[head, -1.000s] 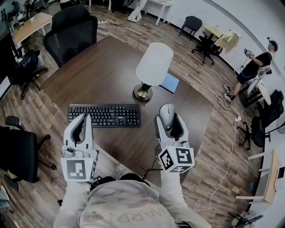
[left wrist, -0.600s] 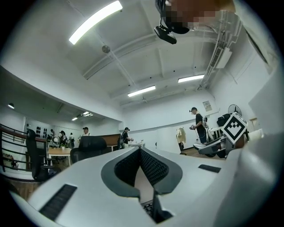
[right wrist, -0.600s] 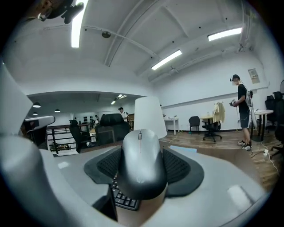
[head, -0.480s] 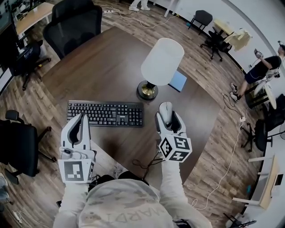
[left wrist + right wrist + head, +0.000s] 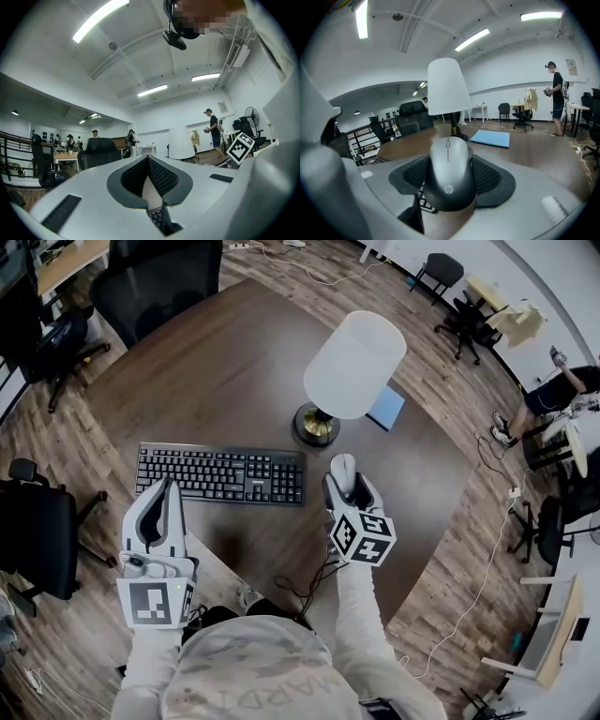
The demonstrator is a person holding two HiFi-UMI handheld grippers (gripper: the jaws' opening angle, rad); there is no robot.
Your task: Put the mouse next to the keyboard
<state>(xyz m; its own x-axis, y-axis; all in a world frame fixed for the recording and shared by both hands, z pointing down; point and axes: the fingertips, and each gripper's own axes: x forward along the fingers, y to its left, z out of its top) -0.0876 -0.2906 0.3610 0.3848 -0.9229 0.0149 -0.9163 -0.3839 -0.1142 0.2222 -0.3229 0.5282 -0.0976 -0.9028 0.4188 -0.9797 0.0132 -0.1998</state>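
Observation:
The grey mouse [image 5: 344, 471] [image 5: 449, 173] sits between the jaws of my right gripper [image 5: 345, 486] [image 5: 449, 164], which is shut on its sides. It hangs just right of the black keyboard [image 5: 220, 474], over the dark wooden table [image 5: 216, 362]. My left gripper [image 5: 167, 501] [image 5: 148, 159] hovers at the table's near edge, in front of the keyboard's left part. Its jaws meet at the tips with nothing held. A few keyboard keys [image 5: 155, 216] show through the gap below its jaws.
A lamp with a white shade [image 5: 353, 357] and brass base [image 5: 316, 425] stands just behind the mouse. A blue pad [image 5: 386, 409] lies right of the lamp. Black office chairs [image 5: 164, 282] ring the table. A person [image 5: 553, 390] stands far right.
My right gripper has carried the mouse a little left, narrowing the gap to the keyboard's right end. The left gripper has hardly moved.

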